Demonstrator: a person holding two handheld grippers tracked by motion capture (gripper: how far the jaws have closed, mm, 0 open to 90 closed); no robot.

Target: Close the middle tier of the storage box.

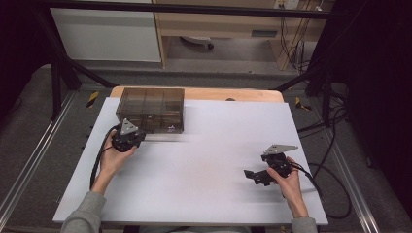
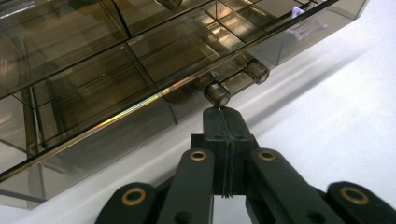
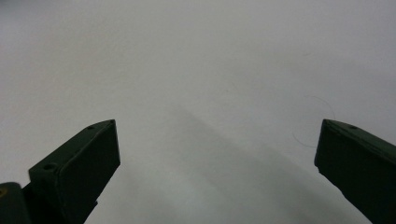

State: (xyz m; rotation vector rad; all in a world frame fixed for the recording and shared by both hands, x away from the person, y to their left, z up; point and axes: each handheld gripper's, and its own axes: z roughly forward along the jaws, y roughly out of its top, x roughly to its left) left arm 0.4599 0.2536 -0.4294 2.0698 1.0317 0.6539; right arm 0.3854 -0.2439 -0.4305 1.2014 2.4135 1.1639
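A smoky transparent compartment box [image 1: 150, 109] with its lid down stands at the back left of the white board [image 1: 204, 194]. My left gripper [image 1: 141, 136] is at the box's front edge. In the left gripper view its jaws [image 2: 223, 114] are pressed together with nothing between them, and their tips touch or nearly touch a small cylindrical knob [image 2: 217, 93] on the box [image 2: 116, 70] front. My right gripper [image 1: 252, 177] rests low over the board at the right, pointing left. Its jaws [image 3: 217, 140] stand wide apart over bare white surface, holding nothing.
The white board lies on a wooden table [image 1: 243, 94] with dark frame bars around it. Cables [image 1: 335, 145] trail on the floor at the right. The box's compartments look empty through the lid.
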